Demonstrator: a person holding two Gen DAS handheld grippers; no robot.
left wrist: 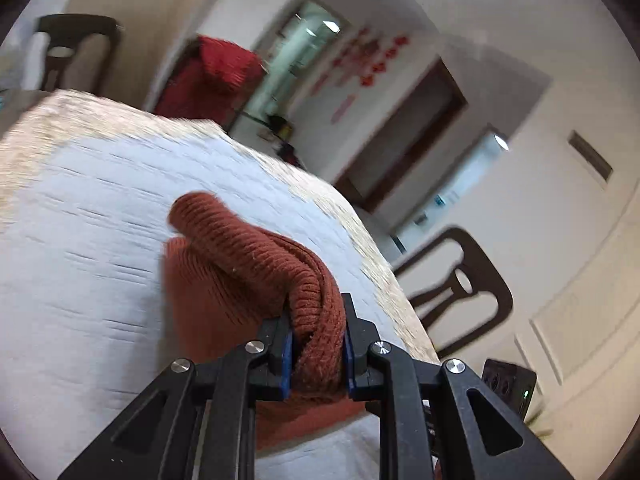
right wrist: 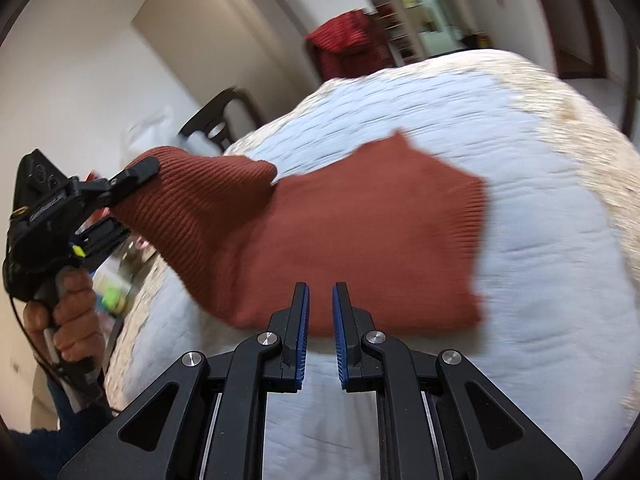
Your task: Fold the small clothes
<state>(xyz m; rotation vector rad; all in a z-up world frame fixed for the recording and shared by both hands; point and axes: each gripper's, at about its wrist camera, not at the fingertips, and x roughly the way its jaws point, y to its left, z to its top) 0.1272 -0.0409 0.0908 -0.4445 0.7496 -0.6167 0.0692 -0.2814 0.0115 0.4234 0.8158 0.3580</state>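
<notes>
Rust knit garment (right wrist: 360,240) mostly flat on white quilted table cover (right wrist: 540,320), one end lifted, clenched in left gripper (left wrist: 316,344). Right gripper (right wrist: 320,320) nearly closed, empty (beside garment's near edge). Risk: bunched knit slipping, spoiling fold.

No writing can be read in either view. The red paper decorations (left wrist: 370,60) on the white wall, upper right of centre in the left wrist view, are too blurred to make out any characters. In the right wrist view, at the left edge, the black plastic body of the other handheld gripper (right wrist: 42,204) carries a strip of raised lettering, too small and blurred to read.
</notes>
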